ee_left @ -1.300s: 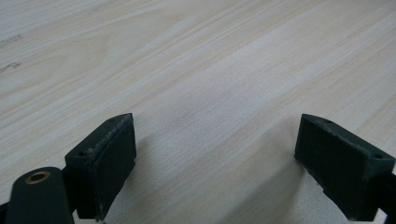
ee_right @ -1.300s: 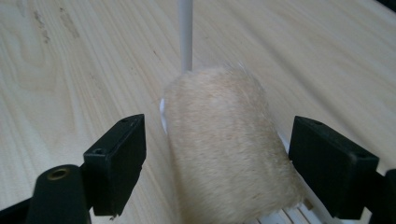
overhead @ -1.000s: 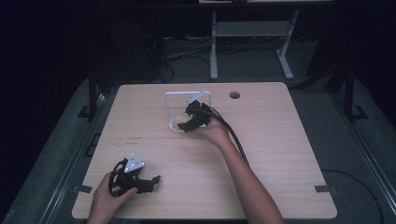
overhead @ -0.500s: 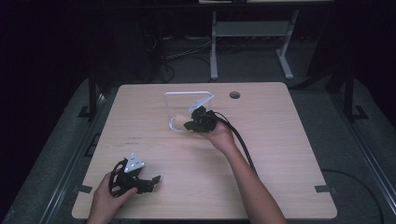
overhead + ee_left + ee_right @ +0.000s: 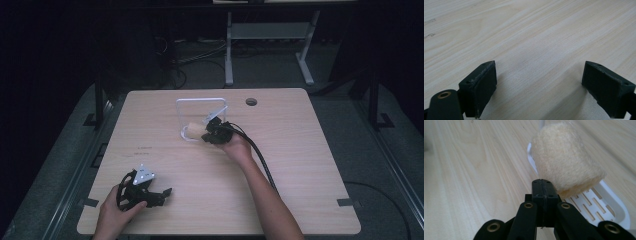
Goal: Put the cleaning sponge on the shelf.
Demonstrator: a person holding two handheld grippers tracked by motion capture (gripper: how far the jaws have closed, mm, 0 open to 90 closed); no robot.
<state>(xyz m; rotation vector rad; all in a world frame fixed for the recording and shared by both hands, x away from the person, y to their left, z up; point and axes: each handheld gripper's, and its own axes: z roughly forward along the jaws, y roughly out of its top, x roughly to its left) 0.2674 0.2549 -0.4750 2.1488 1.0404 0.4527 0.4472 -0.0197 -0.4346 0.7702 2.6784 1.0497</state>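
My right tongs (image 5: 543, 185) are pressed fully together with nothing between them, their tips touching the near lower edge of a tan, fuzzy roll, which looks like a paint-roller cover (image 5: 566, 160). The roll rests on the rim of a white slotted tray (image 5: 604, 207), just ahead of these tongs and slightly to their right, and its long axis runs away from me, roughly in line with the tongs and leaning a little right. My left tongs (image 5: 539, 87) are spread wide over bare desk (image 5: 529, 37), holding nothing, well apart from the roll, so the right hand (image 5: 235, 146) is far nearer. I judge any pick-up falls to the right tongs, which would first have to part and straddle the roll across its width.
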